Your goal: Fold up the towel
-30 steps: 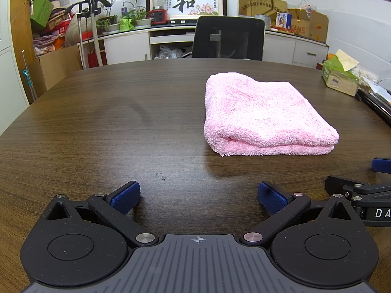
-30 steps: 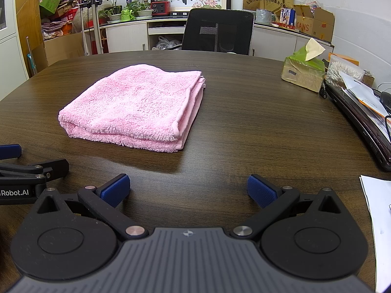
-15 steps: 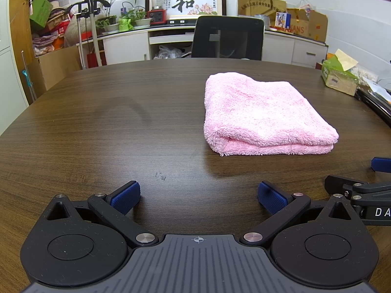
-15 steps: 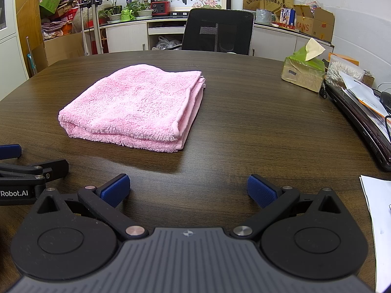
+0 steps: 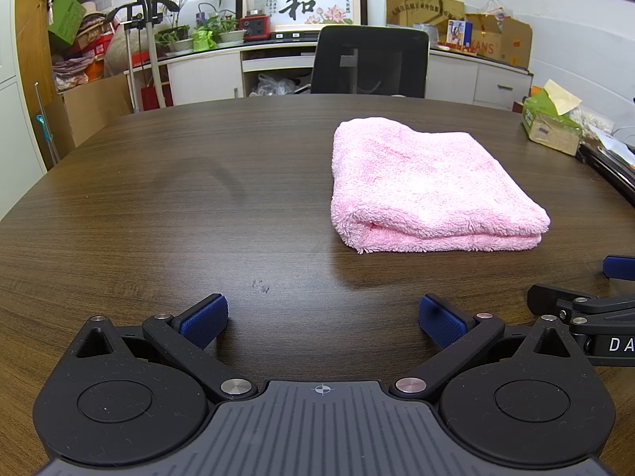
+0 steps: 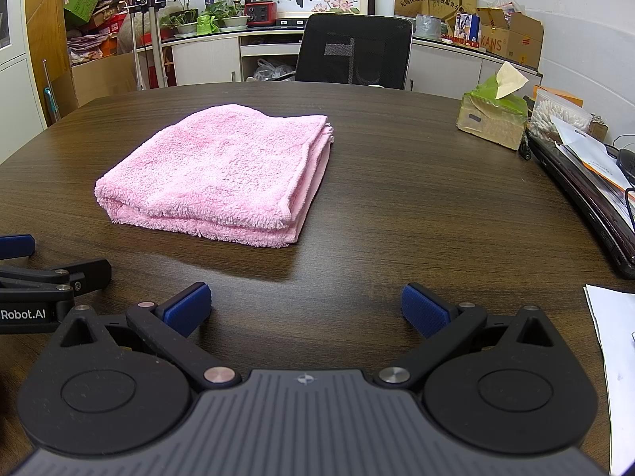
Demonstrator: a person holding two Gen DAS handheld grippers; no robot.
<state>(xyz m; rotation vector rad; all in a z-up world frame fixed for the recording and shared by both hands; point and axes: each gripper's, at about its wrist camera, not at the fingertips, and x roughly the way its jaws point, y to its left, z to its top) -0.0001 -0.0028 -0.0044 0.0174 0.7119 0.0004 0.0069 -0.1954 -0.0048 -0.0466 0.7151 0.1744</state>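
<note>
A pink towel [image 5: 420, 186] lies folded into a thick rectangle on the dark wooden table [image 5: 178, 198]; it also shows in the right wrist view [image 6: 226, 174]. My left gripper [image 5: 323, 323] is open and empty, near the table's front edge, short of the towel and to its left. My right gripper [image 6: 305, 311] is open and empty, in front of the towel's near right corner. Each gripper sees the other at the frame's side: the right one [image 5: 583, 309] and the left one [image 6: 47, 277].
A green tissue box [image 6: 494, 119] stands at the right of the table, with a dark laptop [image 6: 587, 206] and papers [image 6: 613, 357] along the right edge. A black office chair [image 6: 353, 53] stands behind the table's far edge.
</note>
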